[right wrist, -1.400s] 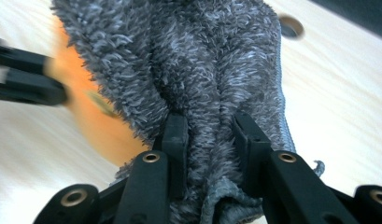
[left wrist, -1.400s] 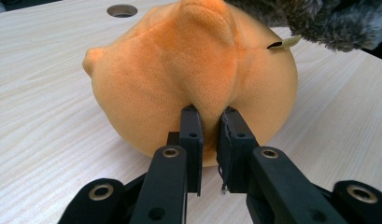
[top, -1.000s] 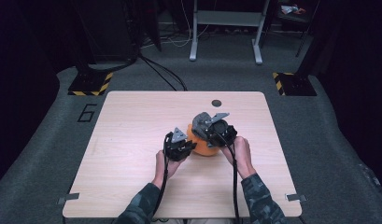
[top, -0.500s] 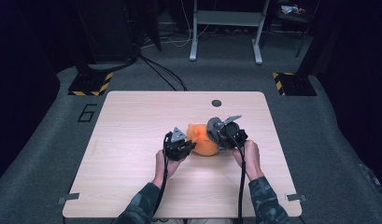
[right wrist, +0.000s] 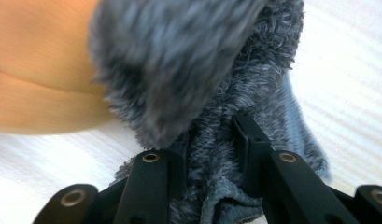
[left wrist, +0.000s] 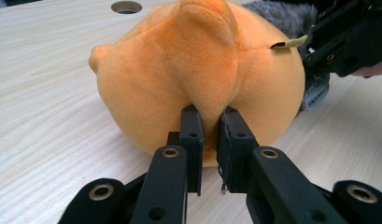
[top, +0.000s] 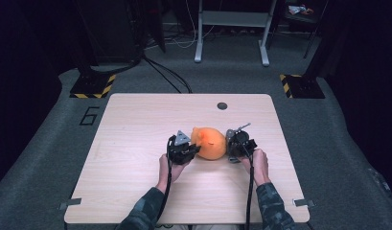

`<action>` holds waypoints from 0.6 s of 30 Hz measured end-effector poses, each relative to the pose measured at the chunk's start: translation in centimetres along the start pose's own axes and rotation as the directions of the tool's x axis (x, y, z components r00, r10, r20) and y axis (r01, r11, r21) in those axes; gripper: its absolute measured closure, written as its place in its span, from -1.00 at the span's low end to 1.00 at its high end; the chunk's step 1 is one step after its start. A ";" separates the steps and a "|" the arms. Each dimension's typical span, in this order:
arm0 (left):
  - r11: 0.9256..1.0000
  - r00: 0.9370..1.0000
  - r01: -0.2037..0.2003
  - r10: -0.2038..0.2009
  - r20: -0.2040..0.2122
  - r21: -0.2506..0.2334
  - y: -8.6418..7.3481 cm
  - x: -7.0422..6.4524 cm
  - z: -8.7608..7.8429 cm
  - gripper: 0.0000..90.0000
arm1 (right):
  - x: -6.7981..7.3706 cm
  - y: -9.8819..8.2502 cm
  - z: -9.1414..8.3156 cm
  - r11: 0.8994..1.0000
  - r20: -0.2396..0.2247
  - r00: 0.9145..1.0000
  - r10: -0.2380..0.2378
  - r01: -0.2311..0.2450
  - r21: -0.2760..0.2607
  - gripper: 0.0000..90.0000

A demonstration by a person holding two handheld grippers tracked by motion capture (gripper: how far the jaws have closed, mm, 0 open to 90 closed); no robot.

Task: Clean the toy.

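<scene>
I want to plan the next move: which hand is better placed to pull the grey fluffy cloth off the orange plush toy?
The right gripper: its jaws already pinch the grey fluffy cloth. The left gripper clamps the orange plush toy, anchoring it.

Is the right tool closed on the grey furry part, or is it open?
Closed. In the right gripper view, the right tool has both jaws pressed into the grey fur of the orange plush toy, with fur bunched between them.
</scene>
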State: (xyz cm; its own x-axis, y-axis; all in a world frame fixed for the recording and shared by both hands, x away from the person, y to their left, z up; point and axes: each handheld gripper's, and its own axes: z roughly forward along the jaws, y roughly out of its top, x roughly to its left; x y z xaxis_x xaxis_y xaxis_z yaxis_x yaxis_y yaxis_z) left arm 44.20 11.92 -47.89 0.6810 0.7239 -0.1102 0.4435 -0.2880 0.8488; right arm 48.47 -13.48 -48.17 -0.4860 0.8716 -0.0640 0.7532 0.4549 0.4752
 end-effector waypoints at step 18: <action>1.000 1.000 -0.006 0.006 -0.010 0.000 -0.1 0.3 -0.1 0.80 | 2.7 2.5 -6.3 0.977 -0.047 0.996 -0.078 0.067 -0.201 0.54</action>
State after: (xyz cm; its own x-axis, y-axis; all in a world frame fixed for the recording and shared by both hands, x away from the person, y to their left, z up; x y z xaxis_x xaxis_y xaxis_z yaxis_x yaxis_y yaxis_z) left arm 44.27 12.20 -47.95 0.6778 0.7285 -0.0994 0.4392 -0.2927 0.8494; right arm 46.28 -11.16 -41.61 -0.5632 0.8242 -0.0595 0.6148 0.4661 0.6362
